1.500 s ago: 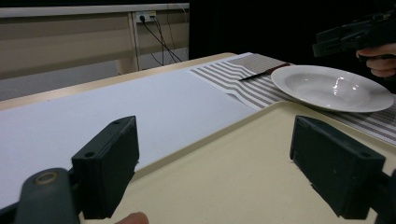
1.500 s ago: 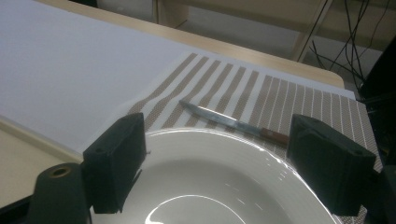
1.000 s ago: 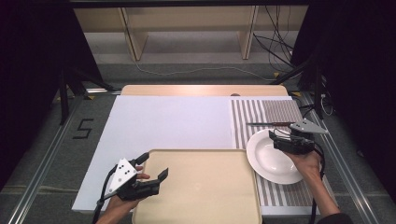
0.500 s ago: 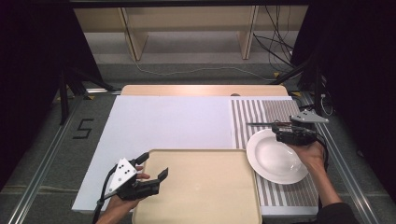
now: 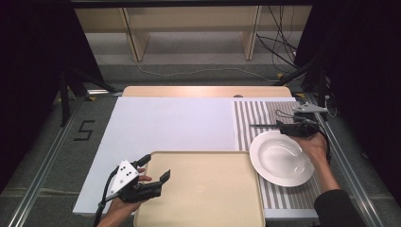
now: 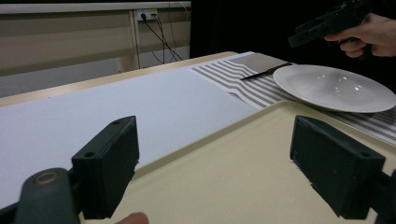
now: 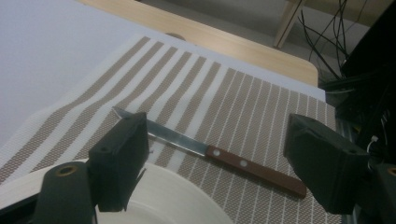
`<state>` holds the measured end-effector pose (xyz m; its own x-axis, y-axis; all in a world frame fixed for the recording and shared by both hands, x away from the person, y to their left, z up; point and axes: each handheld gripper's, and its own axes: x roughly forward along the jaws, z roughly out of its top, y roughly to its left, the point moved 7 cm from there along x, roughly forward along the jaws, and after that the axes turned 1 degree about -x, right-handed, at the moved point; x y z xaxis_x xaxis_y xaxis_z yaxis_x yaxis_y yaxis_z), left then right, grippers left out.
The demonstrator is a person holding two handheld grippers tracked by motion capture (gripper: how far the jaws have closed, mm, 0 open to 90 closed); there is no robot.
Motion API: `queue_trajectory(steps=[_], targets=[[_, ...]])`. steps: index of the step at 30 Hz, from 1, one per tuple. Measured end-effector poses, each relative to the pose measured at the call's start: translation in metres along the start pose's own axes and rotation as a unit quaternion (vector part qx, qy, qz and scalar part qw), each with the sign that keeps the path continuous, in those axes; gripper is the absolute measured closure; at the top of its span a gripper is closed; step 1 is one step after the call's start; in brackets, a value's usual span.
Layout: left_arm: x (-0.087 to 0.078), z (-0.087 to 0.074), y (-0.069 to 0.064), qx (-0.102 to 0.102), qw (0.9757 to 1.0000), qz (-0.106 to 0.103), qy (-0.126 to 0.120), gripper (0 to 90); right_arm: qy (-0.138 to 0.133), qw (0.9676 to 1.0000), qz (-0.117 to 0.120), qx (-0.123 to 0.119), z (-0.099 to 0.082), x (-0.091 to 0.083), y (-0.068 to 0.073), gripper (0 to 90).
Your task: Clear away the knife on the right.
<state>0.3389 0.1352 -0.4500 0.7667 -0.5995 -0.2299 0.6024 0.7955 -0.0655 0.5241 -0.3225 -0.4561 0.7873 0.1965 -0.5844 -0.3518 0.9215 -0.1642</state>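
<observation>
Grey carpet floor surrounds my table (image 5: 198, 91), with pale wooden shelving behind it and black cables trailing at the back right. From the high view I see a white sheet (image 5: 165, 130) covering most of the tabletop and a brown-and-white striped placemat (image 5: 265, 118) on the right side. A black "5" (image 5: 84, 130) is marked on the floor to the left. A smooth beige tray (image 5: 203, 189) with rounded corners sits at the near edge, and a glossy white plate (image 5: 282, 158) lies on the placemat, just beside the tray's right rim. My left gripper (image 5: 153, 171) rests at the tray's left edge, jaws spread apart with nothing between them. My right gripper (image 5: 283, 126) hovers over the plate's far edge, pointing toward a knife (image 5: 265, 126) that lies on the stripes beyond the plate.

From the left gripper view, the two black jaws stand wide apart over the matte tray surface (image 6: 224, 177), empty. Past the tray rim I see the plate (image 6: 334, 87), the knife (image 6: 266, 71) behind it, and my right hand (image 6: 369, 32) with its gripper held above the plate.

From the right gripper view, the jaws are released and far apart, gripping nothing. Between them lies the knife (image 7: 210, 151) (steel blade, reddish-brown wooden handle with two pale rivets), flat on the woven placemat (image 7: 224, 98), its tip just behind the left jaw. The plate's rim (image 7: 168, 196) curves across the bottom.
</observation>
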Motion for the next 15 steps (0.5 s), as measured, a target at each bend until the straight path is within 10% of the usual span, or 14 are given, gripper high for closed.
queue_trajectory(steps=[15], targets=[[0.001, 0.0, -0.001, 0.001, 1.0, -0.002, 0.001, 15.4, 0.111, 0.9936, 0.015, -0.017, 0.0, 0.03, -0.021, 25.8]])
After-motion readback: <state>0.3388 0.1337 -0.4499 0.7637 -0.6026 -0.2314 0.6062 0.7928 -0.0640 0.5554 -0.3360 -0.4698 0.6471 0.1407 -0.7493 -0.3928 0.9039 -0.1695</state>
